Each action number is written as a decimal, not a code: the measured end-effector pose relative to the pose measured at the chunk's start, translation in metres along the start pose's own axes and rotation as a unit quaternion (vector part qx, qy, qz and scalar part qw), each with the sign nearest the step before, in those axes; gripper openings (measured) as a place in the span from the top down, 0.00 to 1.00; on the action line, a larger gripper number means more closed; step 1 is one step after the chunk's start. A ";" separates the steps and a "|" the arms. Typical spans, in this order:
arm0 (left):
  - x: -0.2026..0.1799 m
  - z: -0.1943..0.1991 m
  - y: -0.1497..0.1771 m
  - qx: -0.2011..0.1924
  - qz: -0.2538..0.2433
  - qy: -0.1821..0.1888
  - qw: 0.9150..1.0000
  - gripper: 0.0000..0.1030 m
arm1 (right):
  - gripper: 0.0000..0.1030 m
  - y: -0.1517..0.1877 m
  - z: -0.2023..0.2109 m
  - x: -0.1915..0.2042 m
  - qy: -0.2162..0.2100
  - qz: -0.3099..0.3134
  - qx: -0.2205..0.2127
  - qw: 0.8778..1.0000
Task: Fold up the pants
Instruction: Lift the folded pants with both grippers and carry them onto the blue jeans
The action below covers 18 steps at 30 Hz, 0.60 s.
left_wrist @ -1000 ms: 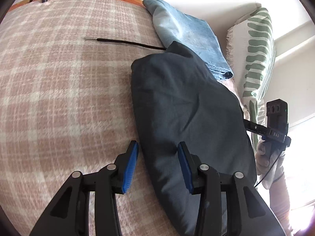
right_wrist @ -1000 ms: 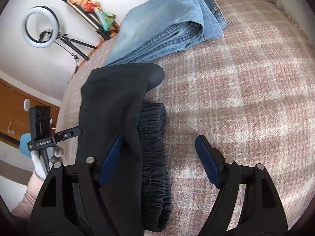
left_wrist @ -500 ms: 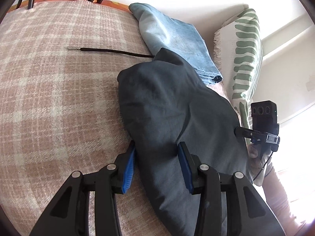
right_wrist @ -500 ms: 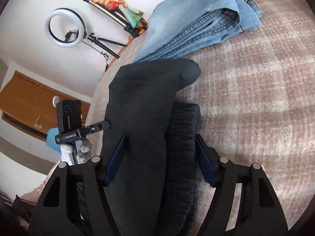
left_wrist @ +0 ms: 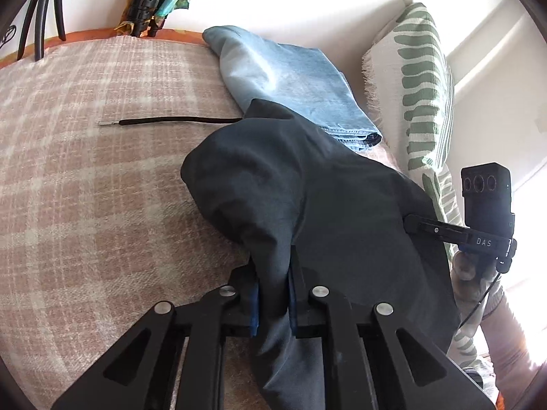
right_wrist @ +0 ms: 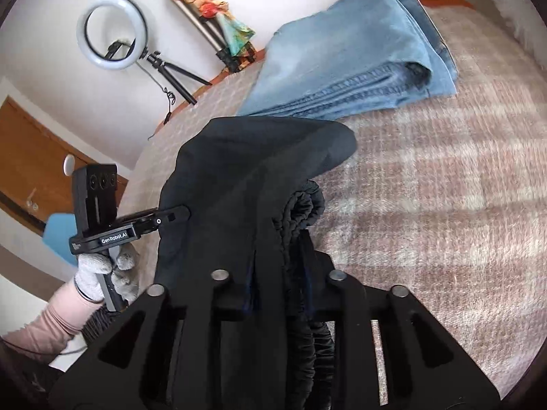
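left wrist view: the left gripper (left_wrist: 272, 295) is clamped on a bunched fold of the dark pants (left_wrist: 307, 198), its blue-padded fingers (left_wrist: 253, 307) pressed together with cloth squeezed between them. the pants rise from that pinch and drape over the plaid blanket (left_wrist: 85, 188), spreading toward the blanket's right edge. across the garment, the right gripper (left_wrist: 415, 224) bites the far side of the cloth, a gloved hand (left_wrist: 470, 270) below its camera block. a thin black cord (left_wrist: 177, 121) lies flat on the blanket beyond the pants, running out from under their far tip toward the left. folded jeans (left_wrist: 290, 82) sit at the blanket's far edge, just behind the pants and partly overlapped by them. a pillow (left_wrist: 420, 78) with green stripes stands at the far right corner.

right wrist view: the right gripper (right_wrist: 278, 282) is closed on the pants (right_wrist: 239, 177) at the gathered waistband (right_wrist: 304, 212), which bulges out to the right of the fingers and hangs down past them. the pants lift off the blanket (right_wrist: 444, 205) in a hooded fold. the left gripper (right_wrist: 179, 214) pinches the opposite edge, held by a gloved hand (right_wrist: 109, 273). the jeans (right_wrist: 359, 61) lie stacked near the far edge. off the bed, a ring light (right_wrist: 111, 32) on a tripod stands by the wall.
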<state>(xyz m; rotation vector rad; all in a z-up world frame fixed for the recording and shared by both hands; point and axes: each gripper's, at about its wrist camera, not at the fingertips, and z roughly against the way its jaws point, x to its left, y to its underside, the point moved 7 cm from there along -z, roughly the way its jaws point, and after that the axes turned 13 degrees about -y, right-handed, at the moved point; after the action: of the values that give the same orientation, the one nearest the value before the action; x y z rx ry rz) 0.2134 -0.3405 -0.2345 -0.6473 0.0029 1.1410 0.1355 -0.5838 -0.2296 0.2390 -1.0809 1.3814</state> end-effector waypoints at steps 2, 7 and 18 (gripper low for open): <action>0.004 -0.002 -0.001 0.005 0.011 0.005 1.000 0.91 | 0.48 -0.003 0.004 -0.014 0.037 -0.009 -0.003 0.999; 0.007 -0.004 0.001 0.006 0.009 0.004 1.000 0.91 | 0.40 0.001 -0.006 -0.028 -0.026 -0.029 0.032 0.999; 0.003 0.001 -0.002 -0.010 0.004 -0.013 1.000 0.92 | 0.79 0.001 -0.006 0.013 -0.026 0.007 -0.025 0.999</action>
<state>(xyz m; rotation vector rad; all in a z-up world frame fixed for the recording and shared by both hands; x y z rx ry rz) 0.2160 -0.3383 -0.2334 -0.6496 -0.0286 1.1582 0.1354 -0.5706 -0.2237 0.2323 -1.1617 1.3646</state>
